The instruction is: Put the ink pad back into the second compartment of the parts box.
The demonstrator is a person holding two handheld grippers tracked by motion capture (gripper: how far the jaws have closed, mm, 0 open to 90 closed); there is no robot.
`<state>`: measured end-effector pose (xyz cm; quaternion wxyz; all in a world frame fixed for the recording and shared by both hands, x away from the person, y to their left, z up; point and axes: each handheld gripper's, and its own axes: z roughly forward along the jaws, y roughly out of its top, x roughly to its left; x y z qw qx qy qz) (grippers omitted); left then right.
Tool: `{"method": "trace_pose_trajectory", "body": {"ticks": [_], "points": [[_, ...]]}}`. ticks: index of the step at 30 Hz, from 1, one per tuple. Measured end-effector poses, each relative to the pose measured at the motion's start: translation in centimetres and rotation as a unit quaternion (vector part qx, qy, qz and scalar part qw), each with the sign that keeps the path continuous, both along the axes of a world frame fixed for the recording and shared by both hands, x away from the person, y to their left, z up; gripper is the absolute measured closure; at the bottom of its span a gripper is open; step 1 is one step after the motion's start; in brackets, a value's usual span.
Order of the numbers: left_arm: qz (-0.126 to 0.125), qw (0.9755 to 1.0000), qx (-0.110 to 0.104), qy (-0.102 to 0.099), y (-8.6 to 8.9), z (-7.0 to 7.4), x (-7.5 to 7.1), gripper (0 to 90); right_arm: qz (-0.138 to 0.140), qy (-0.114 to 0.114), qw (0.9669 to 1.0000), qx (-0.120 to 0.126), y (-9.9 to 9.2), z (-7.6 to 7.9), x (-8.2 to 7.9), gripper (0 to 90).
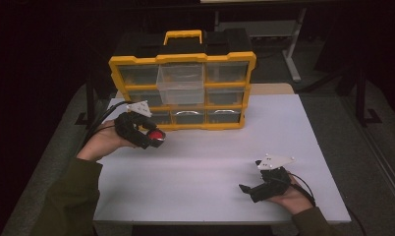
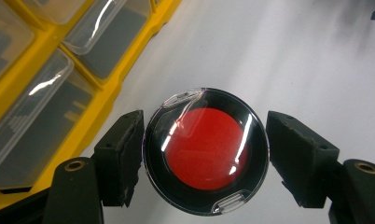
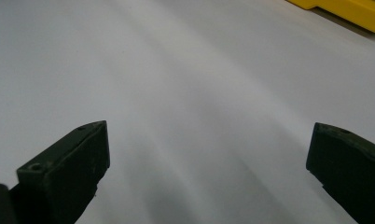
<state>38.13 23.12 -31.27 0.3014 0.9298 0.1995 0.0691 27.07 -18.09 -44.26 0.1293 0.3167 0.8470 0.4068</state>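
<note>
Table (image 1: 264, 128) comes first, a white top that carries everything and gives the hands room in front of the organizer (image 1: 182, 91), a yellow-framed case of clear drawers that stands upright at the far edge with its handle on top, its fronts facing the person so they can be reached straight on. One drawer (image 1: 180, 83), in the upper middle, sticks out toward the person, probably pulled to take something in or give something up. Left gripper (image 1: 154, 137) hangs just in front of the case's lower left corner, clear of the tabletop, and its jaws are clamped on the compact (image 2: 206, 151), a round black case with a red disc under a clear lid. In the left gripper view the pads (image 2: 125, 156) press its rim from opposite sides, across the widest part, which keeps a round, slick thing from rolling or slipping out; the lid faces the camera, so the case is held flat-on. My guess is that it is bound for the pulled drawer, above and to the right of it. Right gripper (image 1: 245, 189) rests low near the table's near right edge, well apart from the case, jaws spread wide with bare table between them, waiting out of the way.
</note>
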Motion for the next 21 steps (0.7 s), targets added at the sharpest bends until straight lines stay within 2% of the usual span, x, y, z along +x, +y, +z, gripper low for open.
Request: {"method": "trace_pose_trajectory", "body": {"ticks": [3,12,13,21], "points": [[-0.001,1.0000,-0.002,-0.007,0.2,0.7,0.1,29.9,0.000,0.000,1.0000,0.000,0.0,0.0,0.0,0.0],[-0.003,0.9999,-0.001,-0.011,0.3,2.3,0.2,29.9,0.001,0.000,1.0000,0.000,0.0,0.0,0.0,0.0],[-0.002,0.9999,-0.006,-0.010,0.3,2.5,0.3,29.9,0.001,-0.001,1.0000,0.000,0.0,0.0,0.0,0.0],[-0.005,0.9998,-0.004,-0.017,0.6,4.7,0.5,29.9,0.001,-0.001,1.0000,-0.001,0.0,0.0,0.0,0.0]]}}
